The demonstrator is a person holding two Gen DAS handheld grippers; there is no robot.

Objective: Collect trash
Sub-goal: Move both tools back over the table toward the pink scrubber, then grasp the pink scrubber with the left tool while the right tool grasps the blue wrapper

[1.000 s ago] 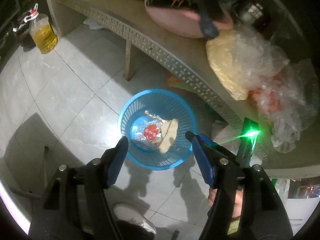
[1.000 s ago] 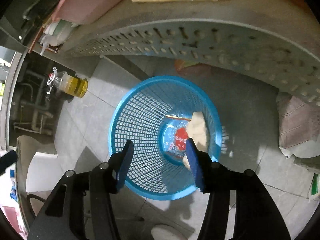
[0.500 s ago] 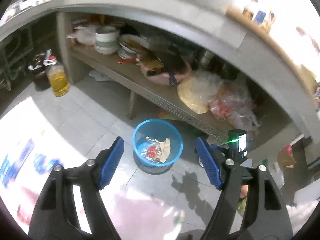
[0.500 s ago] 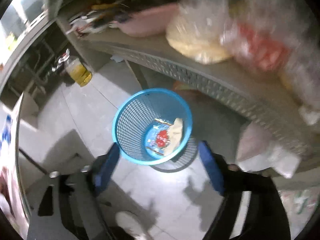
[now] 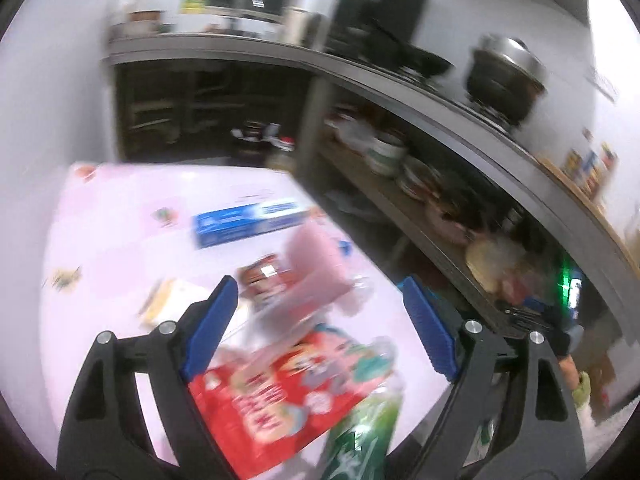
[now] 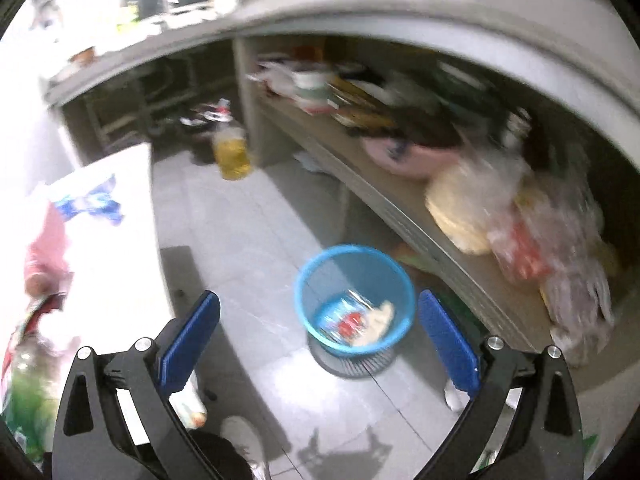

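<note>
The left gripper (image 5: 320, 320) is seen with its jaws spread wide, having just been opening; nothing is gripped. Beneath them a red printed packet (image 5: 280, 396) and a green wrapper (image 5: 360, 436) lie on a pale tabletop (image 5: 120, 248), with a pink wrapper (image 5: 316, 272) and a blue box (image 5: 250, 222) farther off. The right gripper (image 6: 320, 340) is likewise opened to its widest, jaws just widened and empty. Beyond them, on the tiled floor (image 6: 240, 240), a blue basket (image 6: 354, 296) is found with wrappers inside. A bottle of yellow liquid (image 6: 231, 152) stands farther back.
</note>
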